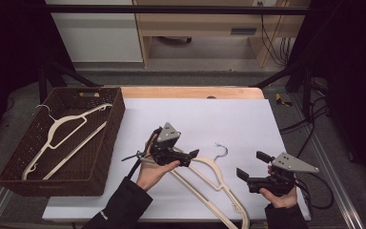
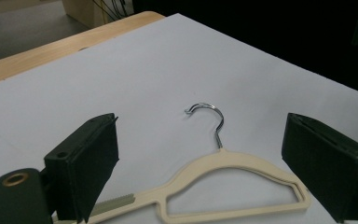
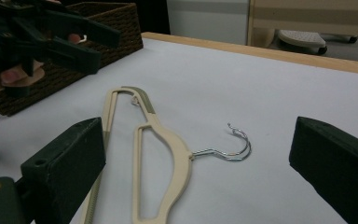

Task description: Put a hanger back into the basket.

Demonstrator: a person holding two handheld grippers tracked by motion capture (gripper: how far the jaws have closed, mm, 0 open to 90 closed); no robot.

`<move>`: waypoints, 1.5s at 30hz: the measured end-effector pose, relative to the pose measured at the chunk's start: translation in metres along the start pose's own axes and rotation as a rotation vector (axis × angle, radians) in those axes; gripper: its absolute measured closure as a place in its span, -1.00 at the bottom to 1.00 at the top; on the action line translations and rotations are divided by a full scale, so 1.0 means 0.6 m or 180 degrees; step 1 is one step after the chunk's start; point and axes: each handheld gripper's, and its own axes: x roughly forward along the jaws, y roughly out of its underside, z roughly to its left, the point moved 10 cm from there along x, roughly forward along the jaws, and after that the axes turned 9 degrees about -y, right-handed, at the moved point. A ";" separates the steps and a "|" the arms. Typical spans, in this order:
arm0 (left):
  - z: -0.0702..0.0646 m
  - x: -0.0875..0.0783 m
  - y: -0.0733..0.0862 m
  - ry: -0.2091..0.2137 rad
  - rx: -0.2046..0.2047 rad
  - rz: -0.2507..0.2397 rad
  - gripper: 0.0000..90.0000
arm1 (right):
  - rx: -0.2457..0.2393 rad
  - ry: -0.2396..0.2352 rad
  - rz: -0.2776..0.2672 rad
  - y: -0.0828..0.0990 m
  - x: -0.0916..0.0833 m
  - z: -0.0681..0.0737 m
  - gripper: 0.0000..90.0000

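Observation:
A cream hanger [image 1: 225,187] with a metal hook [image 1: 221,150] lies flat on the white sheet [image 1: 209,119], near its front. My left gripper [image 1: 187,156] hovers open over the hanger's left arm, held in a hand. In the left gripper view its jaws stand wide apart, with the hanger [image 2: 233,161] and hook [image 2: 212,114] ahead between them, untouched. To the right of the hanger my right gripper [image 1: 252,165] is open too. The right gripper view has the hanger [image 3: 179,149] lying ahead of its spread jaws, and the left gripper [image 3: 60,37] at upper left.
A brown wicker basket [image 1: 116,119] stands at the table's left and holds cream hangers [image 1: 66,131]; its corner [image 3: 112,18] appears in the right gripper view. The wooden table edge [image 1: 190,91] runs along the back. Cables hang off the right side.

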 end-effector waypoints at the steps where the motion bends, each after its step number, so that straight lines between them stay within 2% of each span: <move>1: -0.002 0.008 0.002 -0.0004 0.0018 0.0030 -0.75 | -0.0008 -0.0002 0.0002 0.000 0.000 0.000 -0.91; 8: -0.016 0.055 0.021 0.0031 0.0024 0.0194 -0.70 | -0.0012 -0.0004 0.0003 0.000 0.002 -0.001 -0.91; 15: -0.033 0.088 0.030 0.0082 0.0006 0.0259 -0.67 | 0.0002 -0.0010 -0.0005 0.000 0.002 -0.001 -0.91; 26: -0.066 0.142 0.044 0.0132 0.0087 0.0430 -0.49 | 0.0007 -0.0012 -0.0014 0.000 0.001 -0.002 -0.91; 30: -0.081 0.162 0.052 0.0139 0.0124 0.0498 -0.37 | -0.0004 -0.0020 -0.0010 0.000 0.000 -0.002 -0.91; 34: -0.086 0.177 0.063 0.0112 0.0164 0.0610 -0.22 | 0.0014 -0.0025 -0.0014 0.000 -0.001 -0.002 -0.91; 38: -0.087 0.189 0.073 0.0100 0.0202 0.0670 -0.05 | 0.0010 -0.0021 -0.0019 0.000 0.001 -0.001 -0.91; 45: -0.084 0.203 0.091 0.0097 0.0162 0.0819 0.27 | 0.0015 -0.0021 -0.0009 0.001 0.003 -0.001 -0.91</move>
